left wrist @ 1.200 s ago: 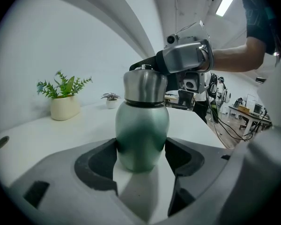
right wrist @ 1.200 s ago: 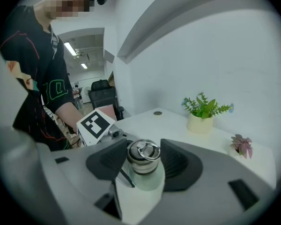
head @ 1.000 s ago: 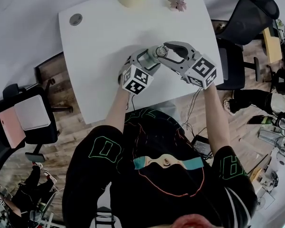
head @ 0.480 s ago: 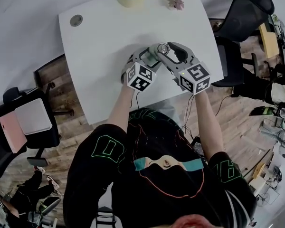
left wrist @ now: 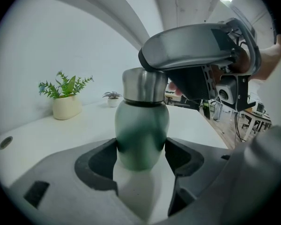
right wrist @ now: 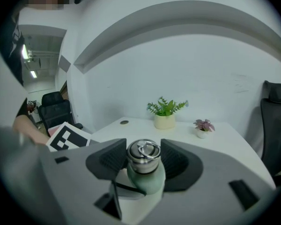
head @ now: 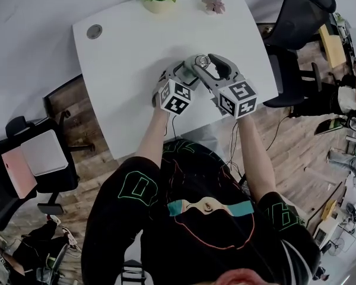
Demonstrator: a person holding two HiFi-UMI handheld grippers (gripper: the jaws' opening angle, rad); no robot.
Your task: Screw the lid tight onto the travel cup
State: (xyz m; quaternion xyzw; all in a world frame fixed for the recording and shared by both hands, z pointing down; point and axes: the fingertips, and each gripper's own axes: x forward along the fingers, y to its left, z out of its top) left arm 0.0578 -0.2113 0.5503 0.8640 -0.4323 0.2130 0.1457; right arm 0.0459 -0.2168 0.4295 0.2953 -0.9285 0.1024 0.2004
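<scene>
Cup: the green, round-bodied metal travel cup point(left wrist: 141, 130) stands near the front edge of the white table point(head: 124, 58), between my two grippers. I cannot tell whether its base rests on the top.
Long axis: upright, mouth end up, capped by the brushed-steel lid point(right wrist: 143, 154) with a wire ring on its crown.
Left gripper point(left wrist: 141, 157): pads clamped on the cup's lower body, one on each side, reaching in from my side.
Right gripper point(right wrist: 143, 162): jaws wide, but pressed on the lid's two flanks, coming in above the left.
Key relation: the lid sits squarely between the right fingers, directly over the left's grip.
Next move, as I judge it: any twist must run about the upright axis while the left holds the body against it.
</scene>
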